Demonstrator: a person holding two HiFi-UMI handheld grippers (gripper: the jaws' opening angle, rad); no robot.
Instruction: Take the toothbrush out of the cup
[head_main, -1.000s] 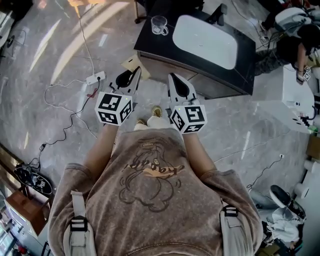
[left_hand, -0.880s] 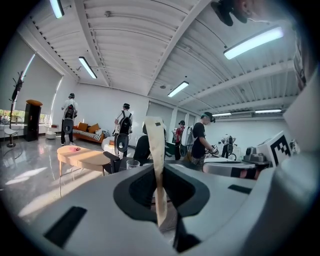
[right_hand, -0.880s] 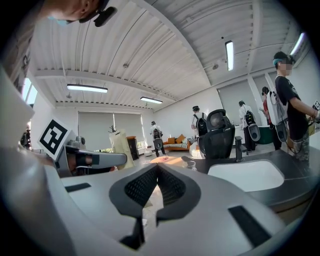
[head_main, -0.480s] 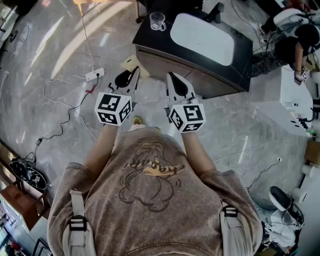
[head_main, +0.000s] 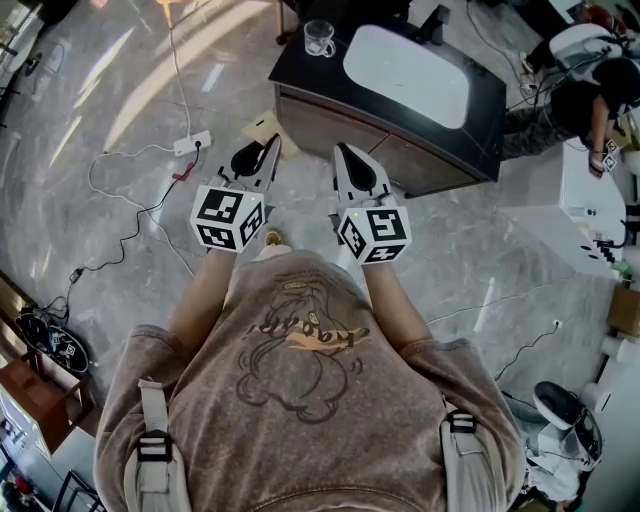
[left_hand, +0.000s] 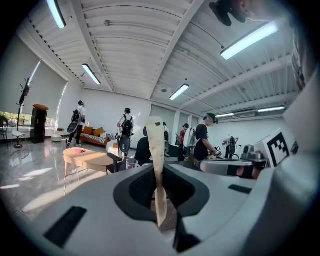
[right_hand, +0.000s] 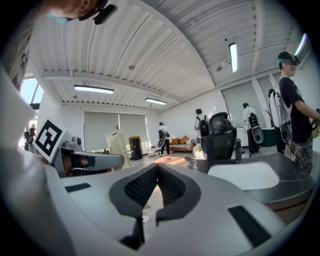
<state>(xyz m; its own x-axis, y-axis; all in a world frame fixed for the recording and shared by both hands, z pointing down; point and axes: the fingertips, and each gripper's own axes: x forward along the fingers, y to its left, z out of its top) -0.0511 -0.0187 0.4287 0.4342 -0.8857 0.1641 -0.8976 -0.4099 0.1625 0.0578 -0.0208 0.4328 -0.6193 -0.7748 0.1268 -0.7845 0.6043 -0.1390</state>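
The left hand-held gripper (head_main: 270, 145) was nearly closed, pinching a thin pale card (left_hand: 156, 145) edge-on between its pads. The right hand-held gripper (head_main: 343, 152) beside it had its jaws together on nothing. Both pointed roughly level toward the dark counter (head_main: 300, 75), which stood well apart from them at about 1 o'clock and carried a white basin (head_main: 408, 75).

The cup (head_main: 320, 38), clear glass with a side handle, sat at about 12 o'clock on the counter's far left corner. From where I stood it was too small to make out the toothbrush inside it.

I'd judge a toothbrush to be light, stiff and slim, with a smooth handle that could slip or swivel in the pads. The best hold would be across the handle, above the rim, then a straight lift. The glass looked light enough to tip or slide, so it might need steadying, and only the right jaws were free.
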